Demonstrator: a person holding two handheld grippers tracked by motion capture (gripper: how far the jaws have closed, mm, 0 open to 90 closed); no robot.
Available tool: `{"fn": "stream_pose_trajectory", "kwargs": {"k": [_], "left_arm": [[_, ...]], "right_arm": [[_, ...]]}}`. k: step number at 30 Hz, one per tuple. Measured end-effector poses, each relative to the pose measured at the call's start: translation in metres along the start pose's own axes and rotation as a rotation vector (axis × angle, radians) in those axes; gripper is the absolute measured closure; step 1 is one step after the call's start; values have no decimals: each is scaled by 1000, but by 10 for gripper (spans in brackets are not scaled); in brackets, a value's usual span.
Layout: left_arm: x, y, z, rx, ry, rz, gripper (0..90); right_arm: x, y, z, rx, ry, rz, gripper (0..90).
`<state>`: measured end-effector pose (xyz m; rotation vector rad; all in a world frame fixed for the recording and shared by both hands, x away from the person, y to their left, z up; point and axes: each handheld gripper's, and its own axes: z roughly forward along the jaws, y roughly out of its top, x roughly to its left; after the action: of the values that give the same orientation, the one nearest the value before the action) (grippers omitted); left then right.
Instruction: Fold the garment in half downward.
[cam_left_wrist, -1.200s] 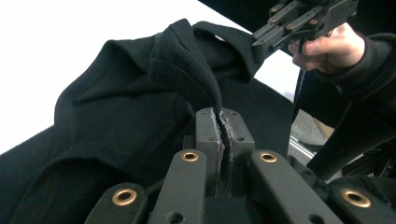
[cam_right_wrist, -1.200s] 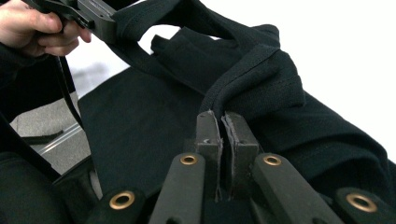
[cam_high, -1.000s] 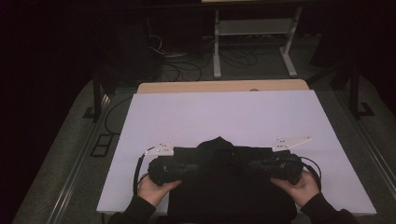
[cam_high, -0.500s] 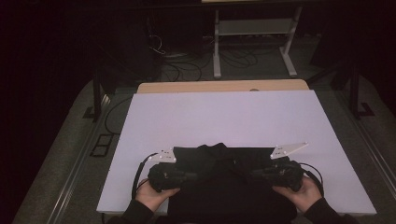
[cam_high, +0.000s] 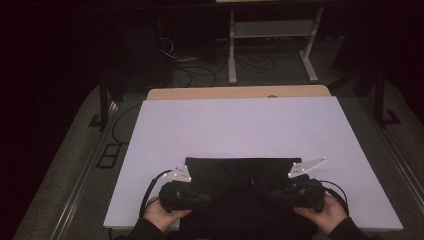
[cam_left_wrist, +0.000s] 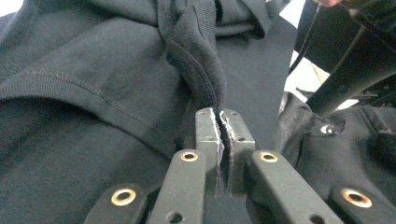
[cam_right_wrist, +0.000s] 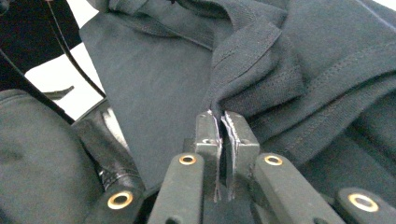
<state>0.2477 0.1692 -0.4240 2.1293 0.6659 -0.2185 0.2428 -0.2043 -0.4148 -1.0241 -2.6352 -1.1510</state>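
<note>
Both grippers pinch folds of the dark grey knit cotton garment (cam_high: 240, 185): left gripper (cam_left_wrist: 219, 122) and right gripper (cam_right_wrist: 219, 122) each have jaws clamped on fabric, probably to draw it taut for folding. Garment lies at the near edge of the white table (cam_high: 240, 130), its long axis running left-right, straight folded edge facing away.

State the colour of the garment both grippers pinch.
Dark charcoal grey garment, plain; clearest in the left gripper view.

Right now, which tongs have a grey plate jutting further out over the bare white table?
The right tongs: their plate reaches past the dark garment edge; the left tongs' plate barely does.
</note>
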Motion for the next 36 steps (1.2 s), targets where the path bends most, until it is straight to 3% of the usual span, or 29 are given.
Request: {"fn": "stream_pose_trajectory", "kwargs": {"k": [13, 20, 31, 36], "left_arm": [[-1, -2, 6, 36, -7, 8, 793], [-3, -2, 7, 33, 21, 29, 648], [-3, 0, 2, -14, 23, 21, 422], [-3, 2, 0, -27, 43, 27, 333]], "right_arm": [[2, -3, 3, 30, 7, 10, 797], [3, -3, 2, 20, -14, 6, 717], [3, -2, -4, -7, -24, 7, 561], [3, -1, -7, -27, -32, 2, 451]]}}
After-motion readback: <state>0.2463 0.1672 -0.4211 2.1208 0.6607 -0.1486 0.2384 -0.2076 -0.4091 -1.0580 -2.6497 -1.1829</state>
